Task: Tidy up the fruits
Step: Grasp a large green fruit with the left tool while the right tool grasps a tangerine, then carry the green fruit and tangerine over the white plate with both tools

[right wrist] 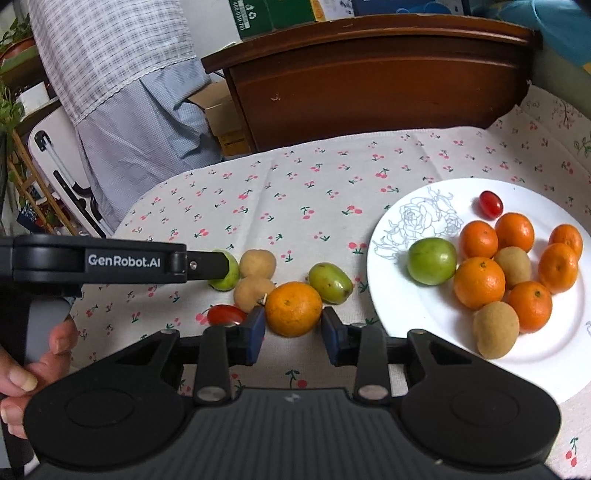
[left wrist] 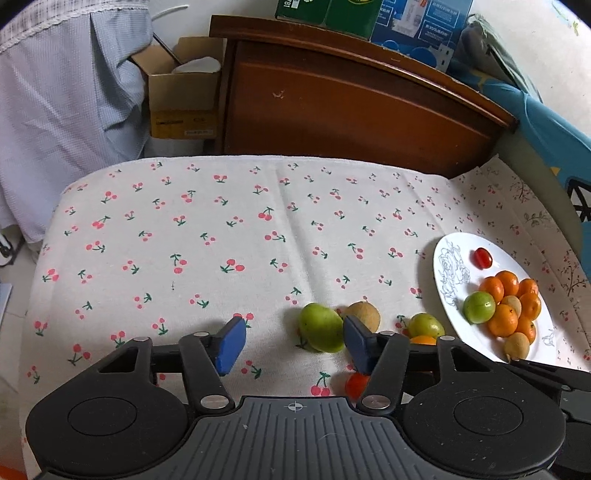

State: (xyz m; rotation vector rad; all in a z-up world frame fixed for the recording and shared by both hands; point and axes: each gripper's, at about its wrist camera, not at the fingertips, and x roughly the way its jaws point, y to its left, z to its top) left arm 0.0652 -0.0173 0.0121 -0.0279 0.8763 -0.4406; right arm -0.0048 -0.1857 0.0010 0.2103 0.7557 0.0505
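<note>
Right tongs (right wrist: pixel 293 334) clamp orange (right wrist: pixel 293 308); left tongs (left wrist: pixel 291 341) parted, green fruit (left wrist: pixel 320 326) touching right pad.

Cherry-print tablecloth (left wrist: pixel 207 236) over table. Dark wooden headboard (left wrist: pixel 351 110) behind, boxes (left wrist: pixel 369 14) on top. Open cardboard carton (left wrist: pixel 183 92) beside, checked fabric (left wrist: pixel 66 81) hanging left.

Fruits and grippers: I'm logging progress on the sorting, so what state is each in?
Left gripper, open, green fruit against one pad only.
Right gripper, shut on loose orange.
Plate, partly filled.
Cherry tomato, loose on cloth.
Two brown fruits, loose on cloth.
Second green fruit, loose on cloth.
</note>
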